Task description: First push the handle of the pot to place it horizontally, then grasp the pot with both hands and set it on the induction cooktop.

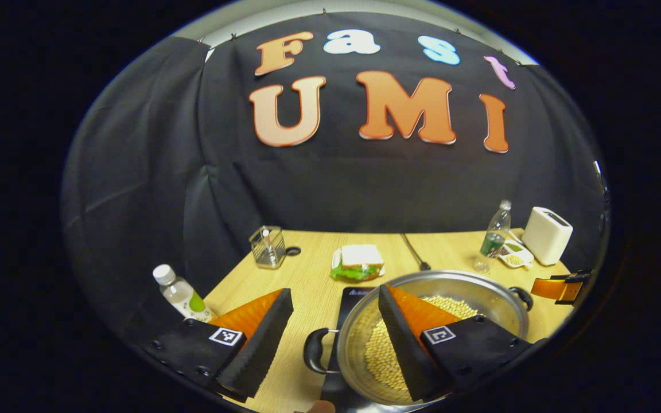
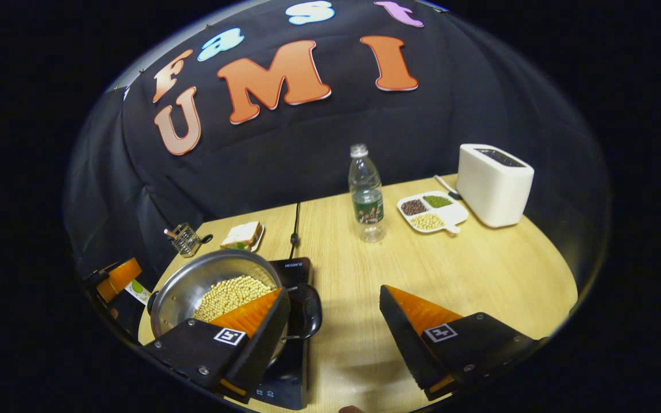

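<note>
On desk, both grippers' fingers spread, gripping nothing: left gripper (image 1: pixel 335 332) straddling near handle (image 1: pixel 316 351), right gripper (image 2: pixel 335 330) beside other handle (image 2: pixel 306 311). Beyond, pot (image 2: pixel 216 287) of beans seated on induction cooktop (image 2: pixel 290 367); placement apparently done, only withdrawal left.

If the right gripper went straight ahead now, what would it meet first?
Probably the clear plastic water bottle: the open right gripper has bare wooden table ahead until there, though depth is uncertain.

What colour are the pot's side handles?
Black, both of them; the pot handles show best in the left gripper view.
</note>
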The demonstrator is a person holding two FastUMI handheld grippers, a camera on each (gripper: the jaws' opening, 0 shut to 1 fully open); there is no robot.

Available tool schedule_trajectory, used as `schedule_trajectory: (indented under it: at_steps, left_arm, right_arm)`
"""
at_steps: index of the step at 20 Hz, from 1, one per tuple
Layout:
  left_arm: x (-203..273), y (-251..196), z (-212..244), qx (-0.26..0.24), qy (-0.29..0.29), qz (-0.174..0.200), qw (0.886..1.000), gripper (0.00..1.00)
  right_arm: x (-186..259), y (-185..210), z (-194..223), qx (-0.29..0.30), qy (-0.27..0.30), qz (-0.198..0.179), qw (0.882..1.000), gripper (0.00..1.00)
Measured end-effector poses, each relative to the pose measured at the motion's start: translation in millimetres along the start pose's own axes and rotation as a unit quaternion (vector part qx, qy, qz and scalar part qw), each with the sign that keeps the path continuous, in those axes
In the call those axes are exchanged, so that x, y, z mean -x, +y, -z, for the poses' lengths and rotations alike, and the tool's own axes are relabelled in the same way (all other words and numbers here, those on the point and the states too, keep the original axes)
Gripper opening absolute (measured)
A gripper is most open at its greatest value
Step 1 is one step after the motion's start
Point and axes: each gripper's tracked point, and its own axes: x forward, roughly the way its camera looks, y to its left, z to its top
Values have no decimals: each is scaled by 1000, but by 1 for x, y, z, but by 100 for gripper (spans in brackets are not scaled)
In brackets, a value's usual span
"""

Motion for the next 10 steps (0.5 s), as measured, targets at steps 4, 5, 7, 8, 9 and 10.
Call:
schedule_trajectory:
  at_steps: [4,5,7,8,9,10]
  left_arm:
    - [34,-40,-71,-2,-74,31,997,100]
    - [41,-47,-88,-1,-86,37,996,100]
    - [53,-55,-116,6,-107,41,993,99]
    - [61,-57,-127,9,-118,42,992,100]
    - [66,-59,-138,10,-130,42,991,100]
    - [74,-61,-149,7,-142,41,989,100]
  right_arm:
    - [51,-41,-63,19,-76,26,997,96]
    - [64,-52,-77,27,-94,34,995,96]
    - [91,-72,-102,36,-124,47,991,96]
    - [104,-80,-112,39,-138,50,988,96]
    - [116,-88,-123,42,-152,53,986,96]
    - [128,-95,-133,45,-166,56,983,96]
